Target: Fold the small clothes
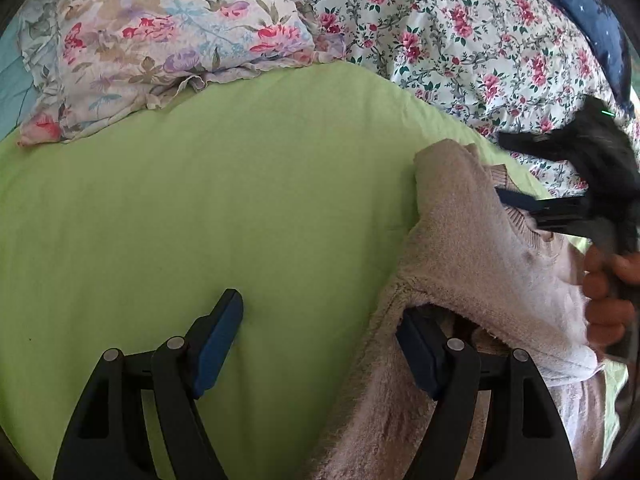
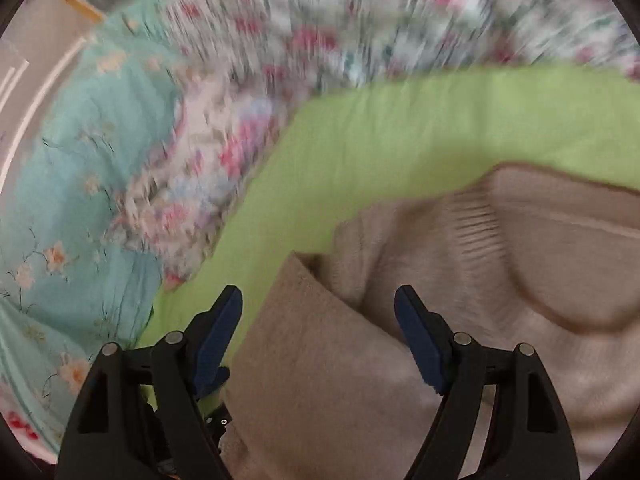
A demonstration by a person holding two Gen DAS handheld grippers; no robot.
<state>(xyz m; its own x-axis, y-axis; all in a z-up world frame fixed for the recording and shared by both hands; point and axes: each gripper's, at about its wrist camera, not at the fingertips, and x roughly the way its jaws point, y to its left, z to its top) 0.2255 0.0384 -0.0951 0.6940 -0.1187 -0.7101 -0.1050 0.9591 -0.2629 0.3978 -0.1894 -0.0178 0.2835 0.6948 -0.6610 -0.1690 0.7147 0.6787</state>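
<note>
Both pairs of jaws stand wide, gripping nothing. The left gripper (image 1: 320,340) straddles the edge of the pink sweater (image 1: 460,280), one finger on it, one over the green sheet (image 1: 200,200). The right gripper (image 2: 320,336) hovers over the sweater's folded sleeve (image 2: 320,360). Floral pillows (image 1: 160,40) lie beyond.

Light: soft, even daylight in both views, no hard glare.
Shadows: faint, soft ones beside the left gripper's (image 1: 318,336) fingers on the green sheet (image 1: 200,208).
Left wrist sharpness: mostly crisp; the right gripper (image 1: 504,168) at the right edge is smeared.
Right wrist sharpness: heavy streaking over the flowered bedding (image 2: 360,20); the beige sweater (image 2: 500,264) is softly blurred, the right gripper's own fingers (image 2: 416,328) sharp.
Distortion: strong fisheye bending, dark round corners.
</note>
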